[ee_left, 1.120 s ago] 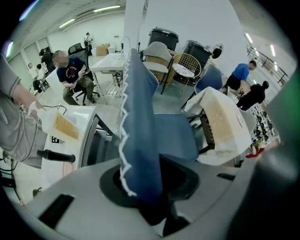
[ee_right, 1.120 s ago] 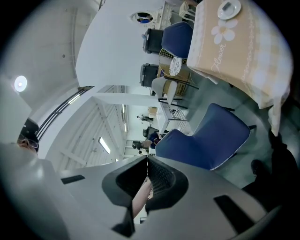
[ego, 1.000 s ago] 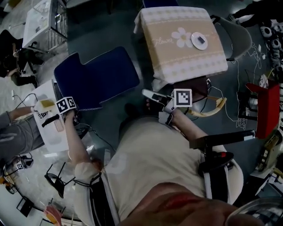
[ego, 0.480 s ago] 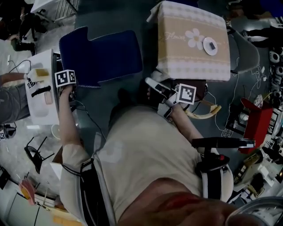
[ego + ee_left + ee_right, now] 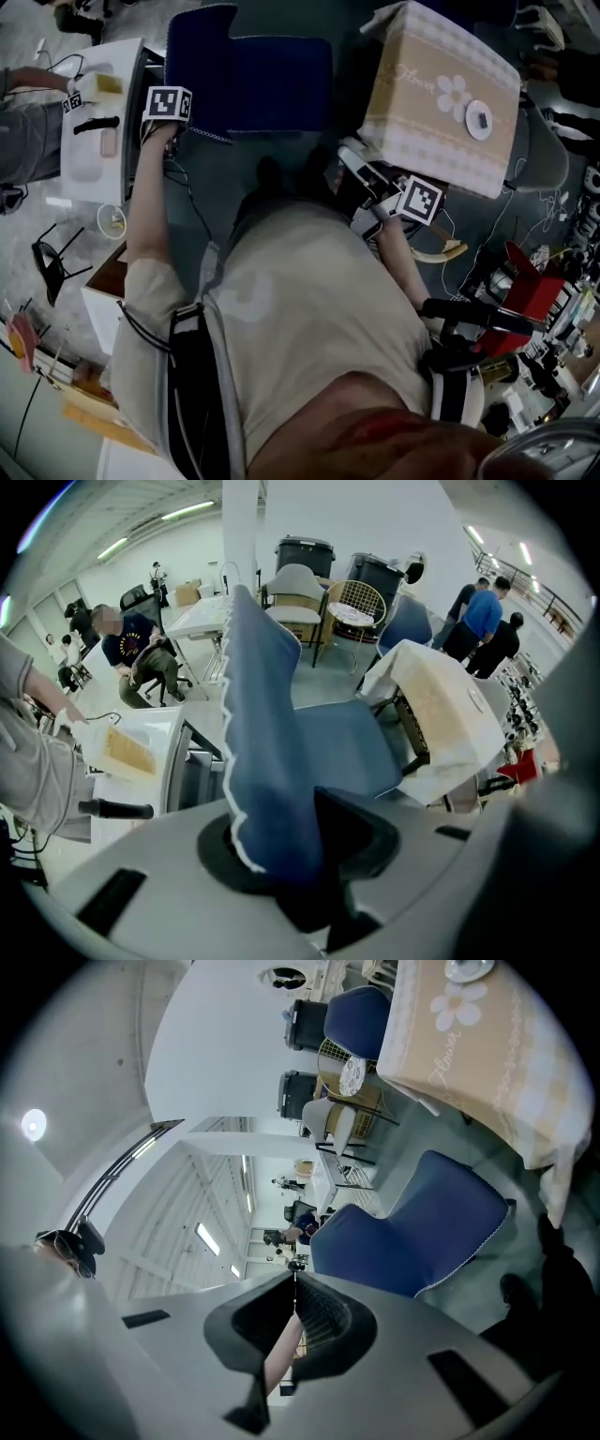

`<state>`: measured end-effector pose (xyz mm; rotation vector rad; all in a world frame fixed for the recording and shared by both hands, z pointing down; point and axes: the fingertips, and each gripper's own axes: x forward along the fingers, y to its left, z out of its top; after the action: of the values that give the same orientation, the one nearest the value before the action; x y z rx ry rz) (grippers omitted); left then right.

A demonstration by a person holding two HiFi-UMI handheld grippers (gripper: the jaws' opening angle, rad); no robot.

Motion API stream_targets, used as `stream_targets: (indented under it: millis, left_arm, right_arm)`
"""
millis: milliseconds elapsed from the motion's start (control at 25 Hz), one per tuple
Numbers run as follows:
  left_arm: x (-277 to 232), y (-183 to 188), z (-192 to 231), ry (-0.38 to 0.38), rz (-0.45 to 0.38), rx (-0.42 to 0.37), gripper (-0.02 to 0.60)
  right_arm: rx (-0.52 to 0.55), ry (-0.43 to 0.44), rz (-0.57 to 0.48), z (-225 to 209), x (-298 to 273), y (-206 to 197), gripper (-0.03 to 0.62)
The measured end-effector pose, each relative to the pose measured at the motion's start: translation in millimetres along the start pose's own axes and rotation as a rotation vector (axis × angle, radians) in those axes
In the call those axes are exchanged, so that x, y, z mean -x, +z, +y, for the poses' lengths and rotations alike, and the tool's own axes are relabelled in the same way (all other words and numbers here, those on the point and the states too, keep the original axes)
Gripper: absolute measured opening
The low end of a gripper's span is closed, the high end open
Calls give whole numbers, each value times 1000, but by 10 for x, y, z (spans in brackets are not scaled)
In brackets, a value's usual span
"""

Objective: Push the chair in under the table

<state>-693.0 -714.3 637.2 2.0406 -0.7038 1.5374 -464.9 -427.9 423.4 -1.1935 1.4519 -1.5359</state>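
Jaws of left gripper [image 5: 292, 847] clamp the chair [image 5: 262, 80] at its back edge; right gripper [image 5: 294, 1300] closed, empty.

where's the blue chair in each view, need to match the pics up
Head view: blue chair at the top, left of centre.
Left gripper view: fills the middle, its back rising from bottom centre, seat to the right.
Right gripper view: centre right.
Shared landmark: the flower-cloth table, right of the chair in the head and left gripper views, above it in the right gripper view.
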Motion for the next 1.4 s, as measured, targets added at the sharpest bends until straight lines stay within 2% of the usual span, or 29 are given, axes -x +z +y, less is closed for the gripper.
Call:
stream_targets:
  millis: [560,920,1160,1400]
  left_arm:
    - [-12,108,82,-8,-23,-36,117]
    - [-61,237,48,0,-17,-95,117]
    - [-49,229,31,12,-16,-93,120]
    - [-75,255,-37,5,-19,-101,120]
  right_arm:
    - [14,-5,44,-3,-200,-82,12]
    - [-2,-6,-27,-38,-91,16,12]
    - [13,-10,5,-45,-144,-1,12]
    - [5,-4,-12,-39,-107,10,12]
